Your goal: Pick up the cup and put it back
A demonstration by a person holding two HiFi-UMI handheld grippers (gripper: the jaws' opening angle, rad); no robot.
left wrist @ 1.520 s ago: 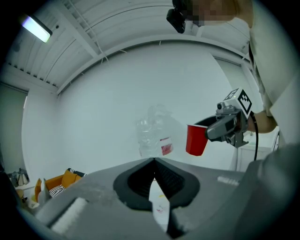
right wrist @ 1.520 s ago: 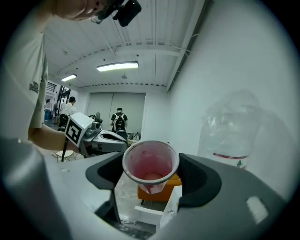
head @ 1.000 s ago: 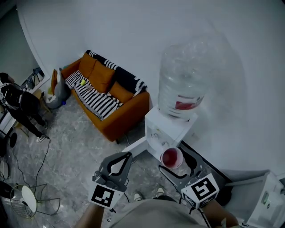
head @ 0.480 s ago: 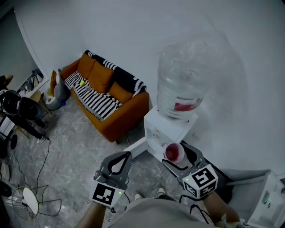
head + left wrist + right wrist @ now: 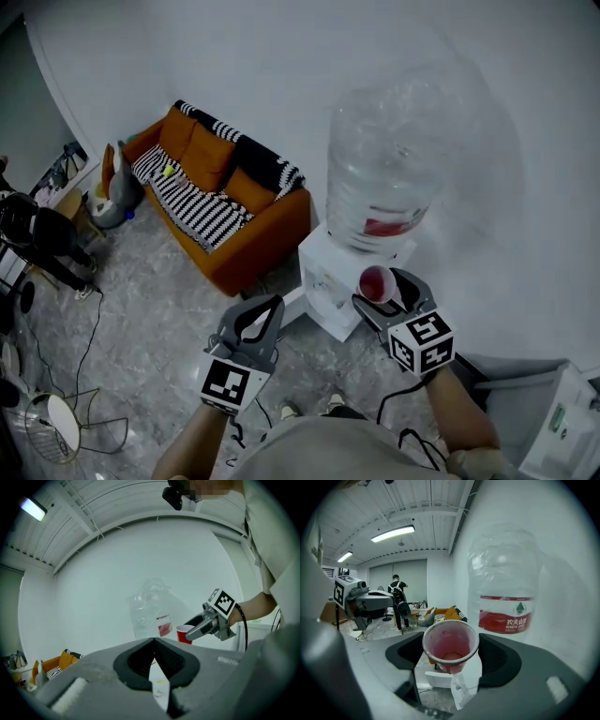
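One red cup (image 5: 376, 281) rides in the air just in front of the water bottle (image 5: 389, 159), with our right tongs (image 5: 381, 291) clamped across its wall below the rim. We judge it light, thin-walled and easily crushed — a gentle mid-wall squeeze suits. Our left tongs (image 5: 272, 306) hang closed, holding nothing.

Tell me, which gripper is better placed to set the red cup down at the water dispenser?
Right. The right gripper grips the cup beside the dispenser; the left gripper is shut, empty and farther off.
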